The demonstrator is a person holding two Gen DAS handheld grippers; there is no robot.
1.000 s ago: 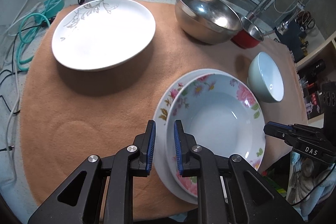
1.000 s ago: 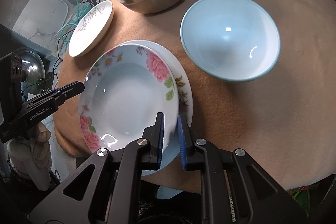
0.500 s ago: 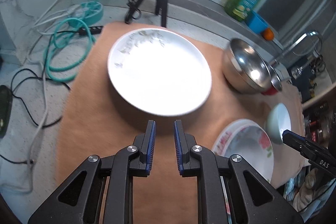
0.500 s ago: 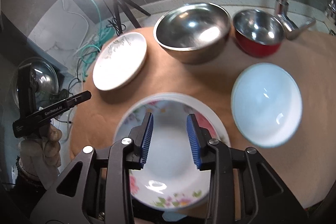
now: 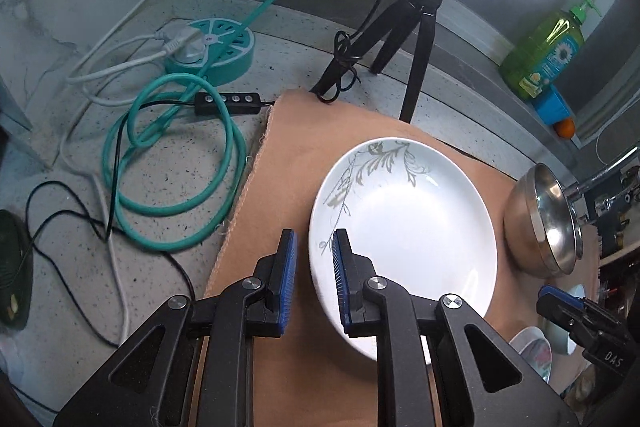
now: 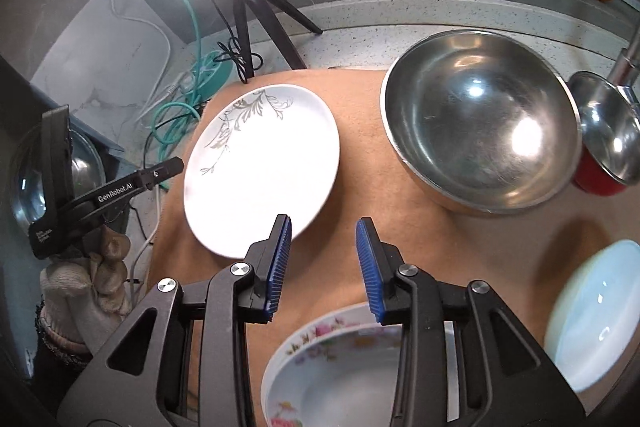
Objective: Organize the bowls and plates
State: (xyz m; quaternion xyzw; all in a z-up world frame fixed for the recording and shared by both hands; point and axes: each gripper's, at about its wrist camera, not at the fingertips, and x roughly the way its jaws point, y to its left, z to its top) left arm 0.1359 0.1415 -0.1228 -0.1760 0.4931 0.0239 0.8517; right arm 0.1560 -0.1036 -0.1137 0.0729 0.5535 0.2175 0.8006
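Note:
A white plate with a grey leaf pattern (image 5: 404, 239) (image 6: 260, 167) lies on the tan mat. My left gripper (image 5: 314, 267) is open, its jaws standing either side of the plate's near left rim, gripping nothing. My right gripper (image 6: 322, 263) is open and empty above the mat, between the white plate and the flower-pattern plates (image 6: 340, 367) stacked beneath it. A large steel bowl (image 6: 480, 123) (image 5: 544, 223), a red bowl (image 6: 604, 143) and a pale blue bowl (image 6: 596, 307) stand on the mat.
A ring light on a tripod (image 5: 416, 39) stands at the mat's far edge. Teal and white cables (image 5: 172, 155) and a round teal power hub (image 5: 212, 51) lie on the counter to the left. A green soap bottle (image 5: 544, 51) stands on the ledge.
My left gripper moved left, away from the flower plates, to the white plate's rim. My right gripper let go of the flower plate, opened wide and drew back above it.

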